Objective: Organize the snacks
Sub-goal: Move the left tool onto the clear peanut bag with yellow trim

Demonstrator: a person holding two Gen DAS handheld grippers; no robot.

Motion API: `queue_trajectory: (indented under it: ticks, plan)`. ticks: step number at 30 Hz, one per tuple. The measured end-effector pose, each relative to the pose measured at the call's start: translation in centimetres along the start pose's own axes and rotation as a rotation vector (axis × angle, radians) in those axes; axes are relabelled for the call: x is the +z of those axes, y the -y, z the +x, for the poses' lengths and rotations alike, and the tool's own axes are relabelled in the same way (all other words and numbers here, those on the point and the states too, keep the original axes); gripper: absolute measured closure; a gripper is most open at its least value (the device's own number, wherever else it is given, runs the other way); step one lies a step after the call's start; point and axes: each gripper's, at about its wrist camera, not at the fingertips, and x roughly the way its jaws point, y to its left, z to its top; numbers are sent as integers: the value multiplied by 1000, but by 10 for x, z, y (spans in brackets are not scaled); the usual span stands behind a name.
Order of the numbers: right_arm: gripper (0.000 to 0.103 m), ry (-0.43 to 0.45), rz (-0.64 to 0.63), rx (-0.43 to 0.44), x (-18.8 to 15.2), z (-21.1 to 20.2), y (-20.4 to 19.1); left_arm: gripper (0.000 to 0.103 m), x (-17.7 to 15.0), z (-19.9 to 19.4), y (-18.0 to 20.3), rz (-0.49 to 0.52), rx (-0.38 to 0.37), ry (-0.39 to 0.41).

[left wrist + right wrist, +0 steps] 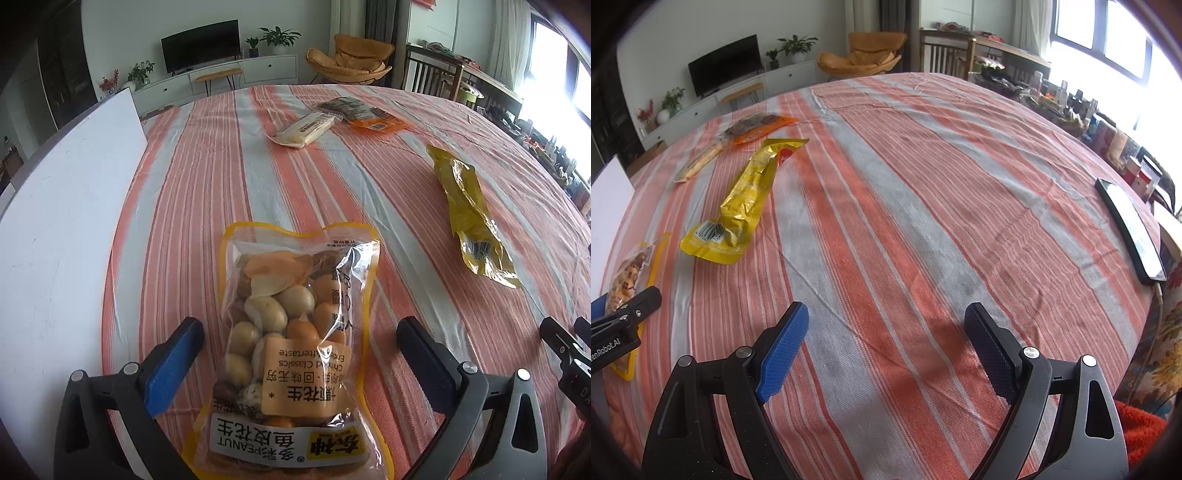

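The left gripper [299,354] has its fingers spread on either side of the peanut bag [295,343], which lies flat on the striped tabletop [207,184] beside a white board [62,206]. The right gripper [886,347] is spread over bare cloth, holding nothing. Well apart lie a yellow packet [746,203], a pale packet [304,129] and an orange packet [365,114]. Only the right view shows the phone [1130,229] at the tabletop's edge.

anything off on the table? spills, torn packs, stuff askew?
No spills or tears visible. Snacks are scattered: peanut bag between the open left gripper fingers, yellow pouch crumpled and lying diagonally, two packs overlapping at the far end. A phone sits at the table edge.
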Motion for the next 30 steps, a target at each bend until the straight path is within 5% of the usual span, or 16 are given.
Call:
queue_trajectory:
  ticks: [10, 15, 20, 23, 26, 30]
  plan:
    - [14, -1, 7, 13, 0, 0, 2, 0, 0, 1, 0, 1, 0, 0]
    - [15, 15, 174, 212, 17, -6, 26, 0, 0, 1, 0, 0, 0, 0]
    - [15, -23, 28, 291, 70, 3, -23, 0, 0, 1, 0, 0, -1, 0]
    - [16, -155, -44, 325, 95, 34, -68, 0, 0, 1, 0, 0, -1, 0]
    - [15, -258, -155, 266, 94, 66, -106, 0, 0, 1, 0, 0, -1, 0]
    - [26, -178, -305, 181, 80, 61, -123, 0, 0, 1, 0, -1, -1, 0]
